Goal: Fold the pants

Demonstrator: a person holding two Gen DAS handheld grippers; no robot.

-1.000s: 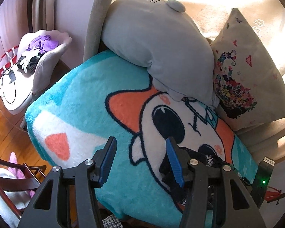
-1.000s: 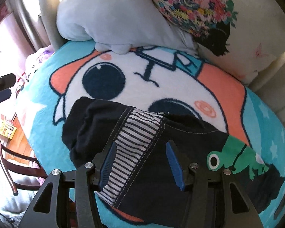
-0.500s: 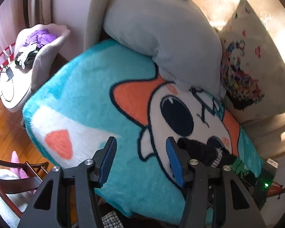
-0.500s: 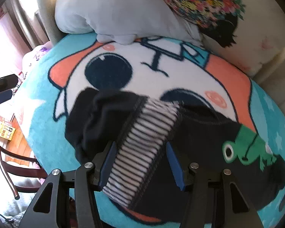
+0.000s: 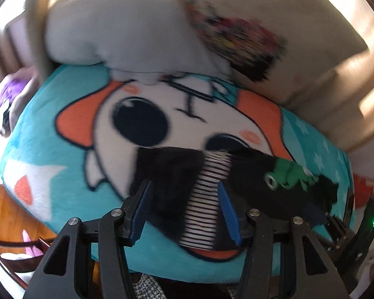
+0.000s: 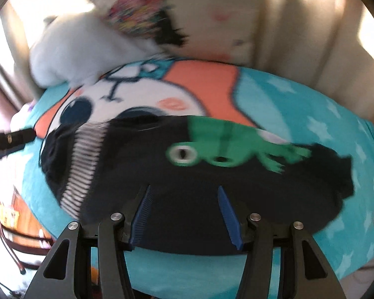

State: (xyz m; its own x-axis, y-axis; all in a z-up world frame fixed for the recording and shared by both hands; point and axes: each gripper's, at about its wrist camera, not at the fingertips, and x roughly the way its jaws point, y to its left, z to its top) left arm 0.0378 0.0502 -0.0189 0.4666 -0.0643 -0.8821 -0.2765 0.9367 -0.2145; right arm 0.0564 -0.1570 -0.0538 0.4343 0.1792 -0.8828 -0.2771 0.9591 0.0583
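pants (image 5: 249,182), dark with a frog patch, lie crumpled on the cartoon blanket (image 5: 62,129) beyond both grippers' parted, empty fingers; left gripper (image 5: 184,211) frames the striped lining, right gripper (image 6: 184,211) the dark cloth; a pinch risks catching blanket pile or one layer.

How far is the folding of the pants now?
It has hardly begun. The pants lie crumpled on the blanket, striped lining turned out, no neat fold visible. Both tongs, left and right, hang open above the dark cloth and hold nothing. Left to do: grasp, spread flat, then fold.
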